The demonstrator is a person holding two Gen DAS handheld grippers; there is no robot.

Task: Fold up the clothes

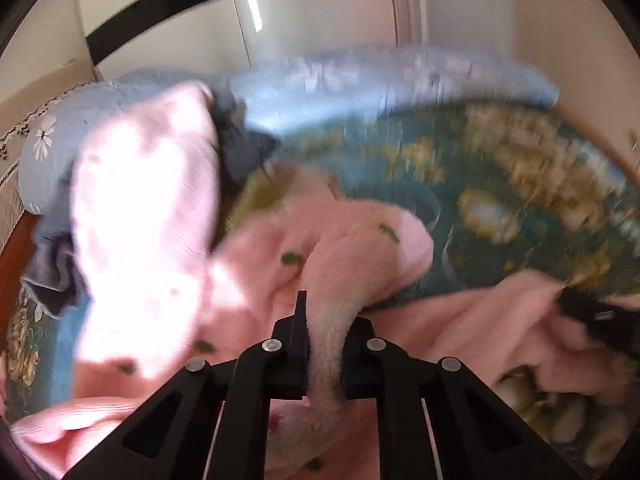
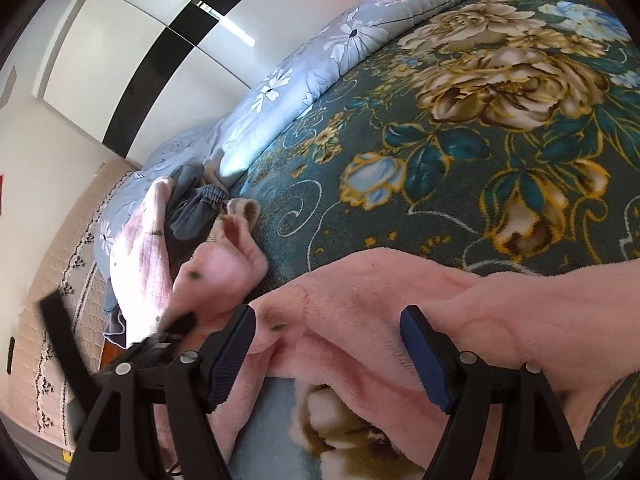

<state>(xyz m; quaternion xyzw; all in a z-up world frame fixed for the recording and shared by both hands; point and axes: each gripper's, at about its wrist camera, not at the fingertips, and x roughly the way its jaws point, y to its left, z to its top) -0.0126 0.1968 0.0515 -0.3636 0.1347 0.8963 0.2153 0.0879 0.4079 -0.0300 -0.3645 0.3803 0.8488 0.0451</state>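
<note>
With the left tongs clenched on 1 narrow fold of the pink fleece garment at lower centre and the right tongs released astride it, the thin pinch, seemingly shallow through the blur, could slip and spoil the fold.

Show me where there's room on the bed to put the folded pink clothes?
The widest free patch is the green flowered blanket, between the blue daisy-print quilt along its far edge and the fuzzy pink garment up front. It is crowded at the left end, where a pale pink cloth and dark grey trousers are heaped.

Floral teal blanket beside blue daisy-print quilt.
</note>
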